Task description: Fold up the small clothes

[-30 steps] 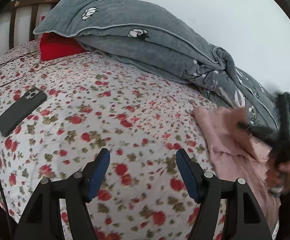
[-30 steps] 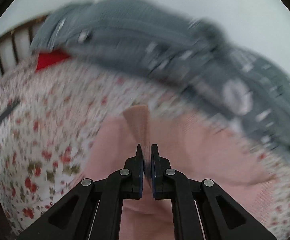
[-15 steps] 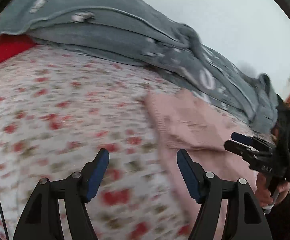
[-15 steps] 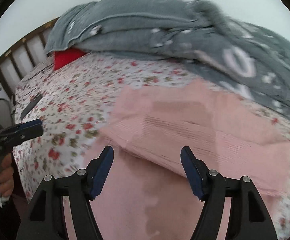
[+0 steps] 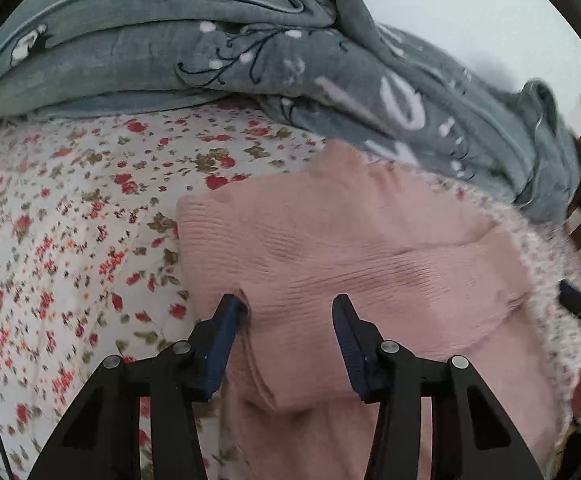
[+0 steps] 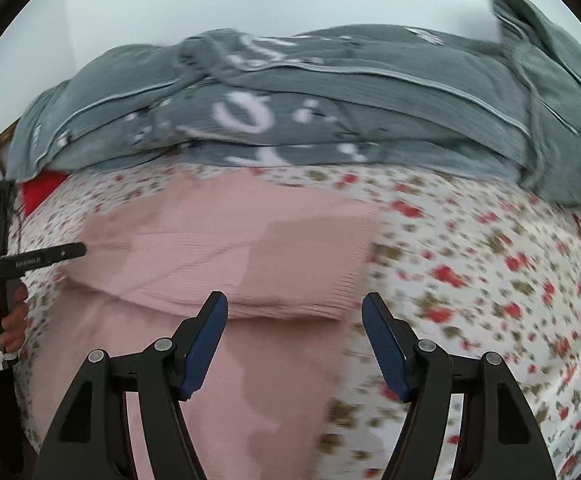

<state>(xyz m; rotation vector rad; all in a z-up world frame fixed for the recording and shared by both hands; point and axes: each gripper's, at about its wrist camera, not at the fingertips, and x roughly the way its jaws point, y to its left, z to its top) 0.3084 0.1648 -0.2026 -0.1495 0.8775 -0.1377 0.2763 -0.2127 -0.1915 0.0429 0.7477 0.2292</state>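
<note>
Your pink sweater (image 5: pixel 370 256) lies partly folded on the flowery bed (image 5: pixel 70 216) (by the gray blanket (image 5: pixel 250 60)). Your left gripper (image 5: pixel 290 312) jaws are closing around a sweater fold. Your right gripper (image 6: pixel 294 304) jaws are wide apart, holding nothing.

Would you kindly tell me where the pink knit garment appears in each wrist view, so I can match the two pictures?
Left wrist view: the pink knit garment fills the centre and lower right, running down between the jaws.
Right wrist view: it lies centre-left, its folded edge just ahead of the jaws.
Shared landmark: the grey blanket heaped behind it on the bed.
</note>
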